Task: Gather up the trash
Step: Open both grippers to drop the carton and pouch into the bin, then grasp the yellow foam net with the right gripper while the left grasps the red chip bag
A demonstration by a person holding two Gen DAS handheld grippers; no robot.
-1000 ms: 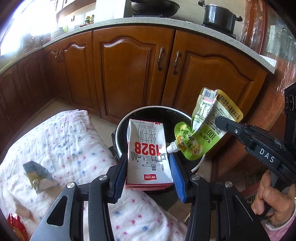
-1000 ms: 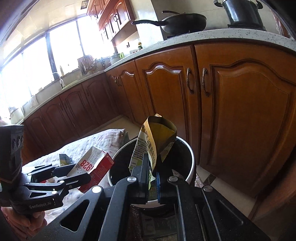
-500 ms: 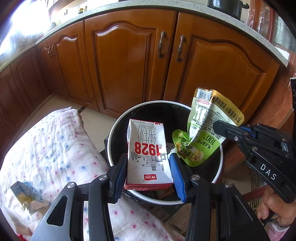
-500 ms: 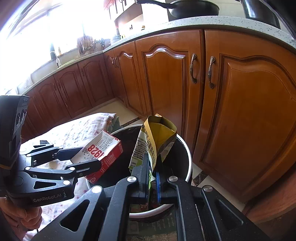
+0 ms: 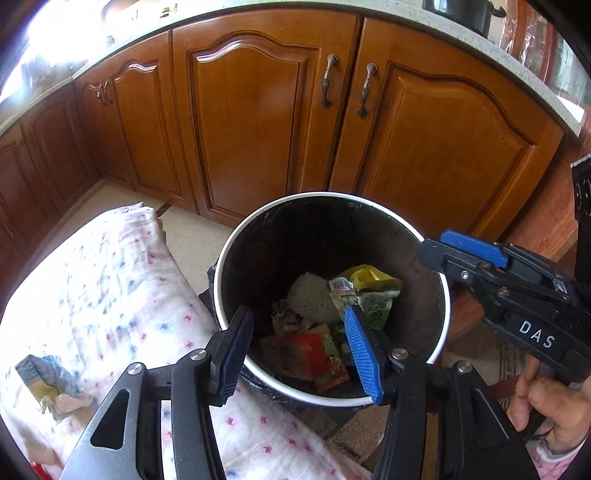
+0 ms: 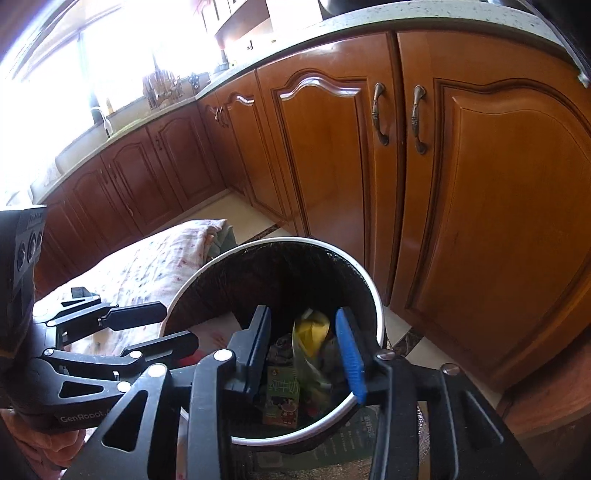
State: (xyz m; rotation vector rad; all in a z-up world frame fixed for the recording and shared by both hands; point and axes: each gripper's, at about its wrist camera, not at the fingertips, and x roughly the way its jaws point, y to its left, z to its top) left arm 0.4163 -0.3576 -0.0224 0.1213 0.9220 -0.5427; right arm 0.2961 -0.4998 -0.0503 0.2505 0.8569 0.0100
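Both my tongs are spread open w/ nothing in them. Left gripper [image 5: 295,354] hangs over the near rim of the trash bin [image 5: 441,295], center of frame; right gripper [image 6: 304,350] is over it too, lower center. Green-yellow pouch [image 5: 373,291] and red carton [image 5: 306,350] lie at the bottom w/ other junk. Crumpled wrapper [image 5: 48,384] sits on the floral cloth [image 5: 110,280], lower left

Your left gripper's blue finger [image 5: 360,354] hides part of the green pouch [image 5: 373,299], crumpled wrapper [image 5: 48,384] print — unreadable, pot [image 5: 458,11] cut off at top edge.
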